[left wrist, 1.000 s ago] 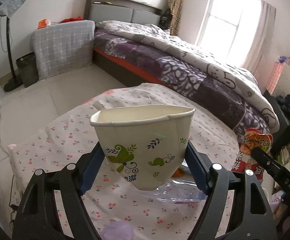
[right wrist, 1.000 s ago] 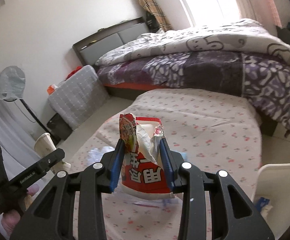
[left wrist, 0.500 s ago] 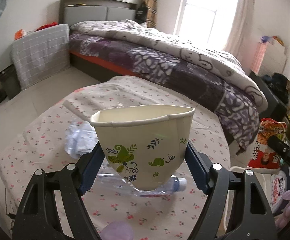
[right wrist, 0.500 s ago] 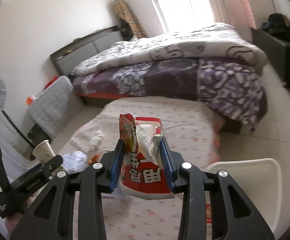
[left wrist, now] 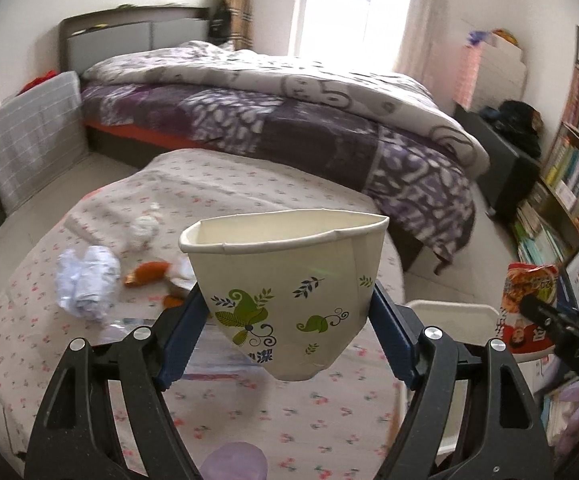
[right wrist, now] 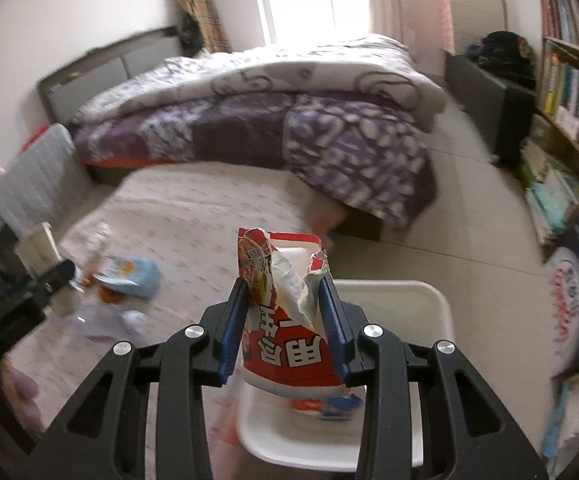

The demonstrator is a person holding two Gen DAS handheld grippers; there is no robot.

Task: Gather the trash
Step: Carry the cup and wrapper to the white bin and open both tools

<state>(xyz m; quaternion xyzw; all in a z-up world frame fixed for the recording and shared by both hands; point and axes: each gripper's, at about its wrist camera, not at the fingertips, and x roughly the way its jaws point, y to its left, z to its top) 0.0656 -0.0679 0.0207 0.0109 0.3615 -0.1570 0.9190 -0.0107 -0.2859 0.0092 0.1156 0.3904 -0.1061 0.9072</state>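
My left gripper (left wrist: 285,320) is shut on a squashed paper cup (left wrist: 289,280) with green leaf print, held above the flowered table (left wrist: 249,412). My right gripper (right wrist: 285,312) is shut on a torn red snack bag (right wrist: 285,320), held over a white bin (right wrist: 429,312) beside the table. The bag (left wrist: 525,308) and the bin's rim (left wrist: 449,306) also show at the right of the left wrist view. Crumpled white paper (left wrist: 87,280), orange scraps (left wrist: 147,272) and a clear plastic bottle (left wrist: 209,344) lie on the table.
A bed (left wrist: 289,112) with a purple quilt stands behind the table. A bookshelf (left wrist: 569,160) is on the right. A grey checked cushion (left wrist: 29,132) leans at the left. Some trash lies in the bin (right wrist: 329,404).
Both grippers have swung to the right with their loads. The right gripper now hangs over the white bin; more table trash has come into the left view.
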